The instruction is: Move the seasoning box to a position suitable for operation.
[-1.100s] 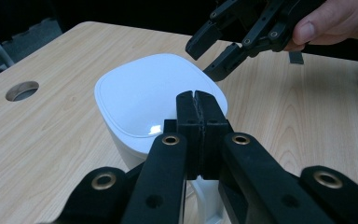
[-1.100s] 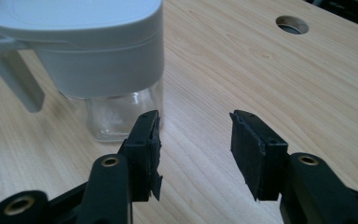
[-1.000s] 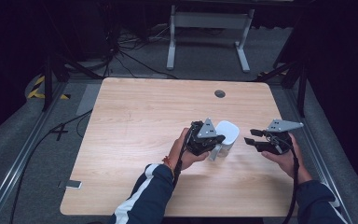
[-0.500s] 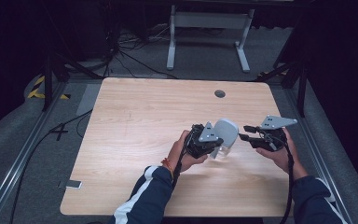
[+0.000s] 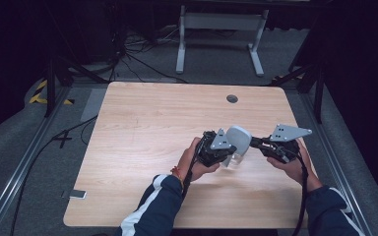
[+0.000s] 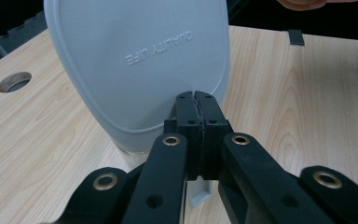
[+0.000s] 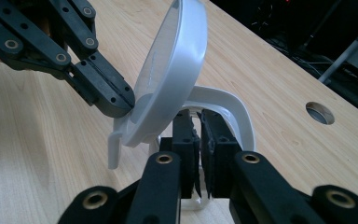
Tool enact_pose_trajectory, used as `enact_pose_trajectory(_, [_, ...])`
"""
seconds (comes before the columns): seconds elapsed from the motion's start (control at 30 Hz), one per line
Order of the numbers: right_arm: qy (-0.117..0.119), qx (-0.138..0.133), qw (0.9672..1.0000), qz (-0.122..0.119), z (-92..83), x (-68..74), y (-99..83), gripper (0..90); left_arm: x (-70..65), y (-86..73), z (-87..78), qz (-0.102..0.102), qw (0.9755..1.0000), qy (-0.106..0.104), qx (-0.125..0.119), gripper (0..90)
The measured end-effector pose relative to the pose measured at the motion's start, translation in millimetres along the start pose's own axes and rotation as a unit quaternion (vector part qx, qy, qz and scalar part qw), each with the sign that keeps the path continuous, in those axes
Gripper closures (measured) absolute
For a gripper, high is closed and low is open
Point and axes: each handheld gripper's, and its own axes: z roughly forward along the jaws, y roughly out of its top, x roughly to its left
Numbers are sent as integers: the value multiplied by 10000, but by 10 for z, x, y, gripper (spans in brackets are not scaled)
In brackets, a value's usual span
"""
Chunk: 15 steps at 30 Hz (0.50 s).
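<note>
The right gripper (image 5: 257, 143) has moved in from the side to the clear plastic container (image 5: 234, 160), its fingers just closing, while the grey oval lid (image 5: 238, 138) has tilted up.

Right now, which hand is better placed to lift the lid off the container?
Left. The left gripper is shut on the lower edge of the tilted lid; the right gripper pinches the container at its rim, steadying it.

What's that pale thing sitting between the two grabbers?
A white lid, tilted up off a clear container; the high view shows it between the left gripper and right gripper.
</note>
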Motion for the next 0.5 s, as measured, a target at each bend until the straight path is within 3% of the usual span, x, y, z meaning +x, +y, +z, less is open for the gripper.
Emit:
enact_pose_trajectory(0.23, [-6,48,10000,0,14,0,-9,866,-38,-103,-124,128,9997,45,200,899])
enact_pose_trajectory(0.33, [-9,51,10000,-1,10,11,-7,868,-38,-186,-212,85,9997,100,218,899])
enact_pose_trajectory(0.5, [25,0,10000,7,-6,9,-6,875,-58,-392,-432,169,9984,270,474,896])
